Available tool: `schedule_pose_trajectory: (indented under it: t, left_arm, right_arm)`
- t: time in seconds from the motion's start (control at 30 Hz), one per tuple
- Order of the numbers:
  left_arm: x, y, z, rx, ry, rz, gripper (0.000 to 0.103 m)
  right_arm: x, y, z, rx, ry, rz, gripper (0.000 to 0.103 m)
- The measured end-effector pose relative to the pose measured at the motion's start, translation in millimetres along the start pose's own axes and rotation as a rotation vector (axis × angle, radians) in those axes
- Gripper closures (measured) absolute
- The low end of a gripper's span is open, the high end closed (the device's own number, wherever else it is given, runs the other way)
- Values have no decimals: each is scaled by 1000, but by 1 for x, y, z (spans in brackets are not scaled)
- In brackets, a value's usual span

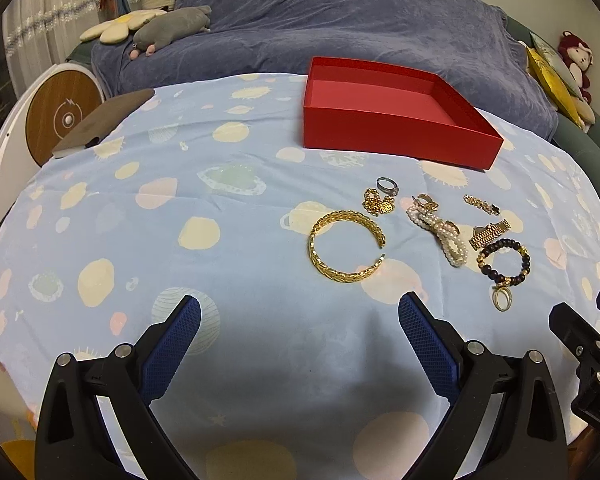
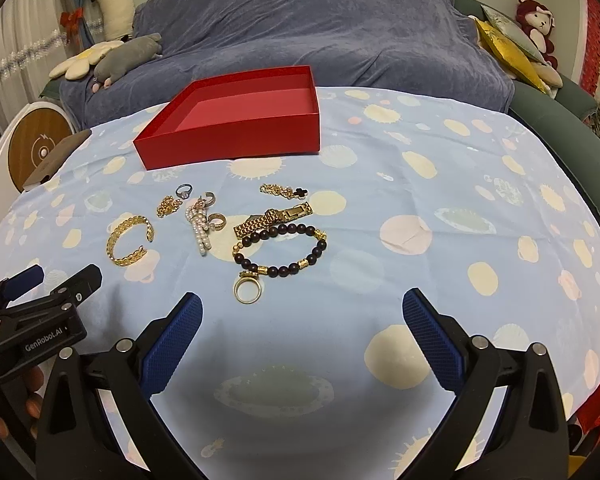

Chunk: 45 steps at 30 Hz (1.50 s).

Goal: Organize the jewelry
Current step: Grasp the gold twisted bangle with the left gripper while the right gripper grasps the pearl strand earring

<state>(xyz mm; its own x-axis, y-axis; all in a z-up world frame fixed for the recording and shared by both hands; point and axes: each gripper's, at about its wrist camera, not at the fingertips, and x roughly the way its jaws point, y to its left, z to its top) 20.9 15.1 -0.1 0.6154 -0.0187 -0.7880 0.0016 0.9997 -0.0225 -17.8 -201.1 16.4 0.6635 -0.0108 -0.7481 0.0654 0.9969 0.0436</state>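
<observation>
Both grippers, left (image 1: pixel 299 314) and right (image 2: pixel 302 308), hover with fingers spread wide and empty above a surface draped in pale blue spotted cloth (image 1: pixel 220 200). The jewelry lies loose: gold woven cuff bangle (image 1: pixel 346 245), white pearl strand (image 1: pixel 440 236), dark beaded bracelet (image 2: pixel 280 250), near an open red cardboard box (image 1: pixel 396 132).

Matt red cardboard box (image 2: pixel 236 136); shiny gold metal cuff (image 1: pixel 346 246); printed cloth tablecloth (image 2: pixel 420 208).

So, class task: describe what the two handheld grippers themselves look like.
Both the left gripper and right gripper have black curved plastic frames with silver rivets and fingers faced in blue textured pads. In the right wrist view, the left gripper's body carries white "GenRobot.AI" lettering.
</observation>
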Motion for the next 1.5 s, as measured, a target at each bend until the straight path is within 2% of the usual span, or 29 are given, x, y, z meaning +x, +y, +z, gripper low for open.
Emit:
schedule_pose_trajectory:
  t: [0.27,0.6,0.67,0.8,0.93,1.1,1.27,1.47,1.5]
  left_arm:
    - [24,-8,18,-13,11,-15,6]
    - [54,-28,33,6,25,21,6]
    - [59,-31,33,13,34,19,18]
    - [63,-36,32,29,38,25,28]
    - [60,-38,32,41,26,14,49]
    - [57,-39,30,53,30,-12,49]
    - [43,-29,32,23,23,-39,49]
    - [23,-8,35,-13,-5,-50,49]
    - [21,-6,35,-16,-11,-45,49]
  right_arm:
    - [2,-11,2,32,14,15,5]
    - [7,-15,2,40,34,24,5]
    - [8,-15,2,41,37,27,5]
    - [9,-14,2,38,37,30,5]
    - [9,-15,2,41,39,33,5]
    - [10,-14,4,46,39,44,5]
    - [11,-2,9,22,25,80,5]
    - [25,28,27,-60,21,127,26]
    - [29,32,29,-72,26,134,33]
